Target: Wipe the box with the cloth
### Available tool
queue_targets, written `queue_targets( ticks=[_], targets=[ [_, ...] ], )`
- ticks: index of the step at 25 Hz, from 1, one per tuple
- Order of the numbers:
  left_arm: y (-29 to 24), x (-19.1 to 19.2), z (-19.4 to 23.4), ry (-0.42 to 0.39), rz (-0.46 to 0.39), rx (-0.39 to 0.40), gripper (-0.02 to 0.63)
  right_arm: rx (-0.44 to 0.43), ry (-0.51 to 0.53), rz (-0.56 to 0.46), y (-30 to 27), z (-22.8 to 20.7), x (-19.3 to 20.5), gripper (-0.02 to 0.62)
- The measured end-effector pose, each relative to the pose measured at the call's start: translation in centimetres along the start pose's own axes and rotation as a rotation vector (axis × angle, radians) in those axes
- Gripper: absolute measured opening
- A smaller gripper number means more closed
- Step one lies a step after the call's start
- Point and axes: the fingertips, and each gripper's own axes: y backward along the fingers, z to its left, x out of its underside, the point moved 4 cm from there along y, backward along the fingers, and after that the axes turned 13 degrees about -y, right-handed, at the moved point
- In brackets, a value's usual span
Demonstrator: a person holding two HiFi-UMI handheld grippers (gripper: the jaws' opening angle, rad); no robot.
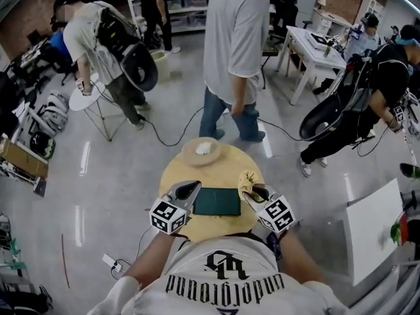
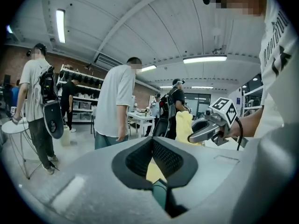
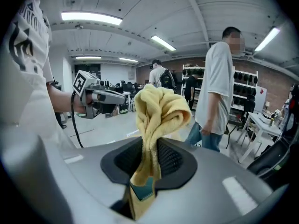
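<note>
A dark green box (image 1: 216, 201) lies flat in the middle of a small round wooden table (image 1: 174, 169). My left gripper (image 1: 190, 189) hovers at the box's left edge, its jaws shut with nothing between them. In the left gripper view the fingertips (image 2: 153, 143) meet, and a sliver of the box (image 2: 161, 192) shows below them. My right gripper (image 1: 252, 192) hangs over the box's right edge, shut on a bunched yellow cloth (image 1: 247, 180). In the right gripper view the cloth (image 3: 161, 106) stands up out of the jaws.
A shallow wooden bowl (image 1: 203, 149) with something white in it sits at the table's far edge. A person in a grey shirt (image 1: 233, 44) stands just beyond the table. Other people, a white table (image 1: 312, 48) and a small round side table (image 1: 85, 97) stand farther off.
</note>
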Motion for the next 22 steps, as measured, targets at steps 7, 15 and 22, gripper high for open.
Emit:
queue_targets(
  ticks=[7, 15, 22],
  targets=[
    [0.9, -3.1, -2.7, -0.049, -0.030, -0.047, 0.006, -0.030, 0.034, -0.081, 3.5, 0.2, -1.2, 0.081],
    [2.7, -5.0, -9.9, -0.028, -0.049, -0.151, 0.006, -0.098, 0.056, -0.130, 10.2, 0.2, 0.5, 0.081],
    [4.1, -5.3, -18.5, -0.008, -0.044, -0.185, 0.006, -0.130, 0.042, -0.146, 16.5, 0.8, 4.6, 0.081]
  ],
)
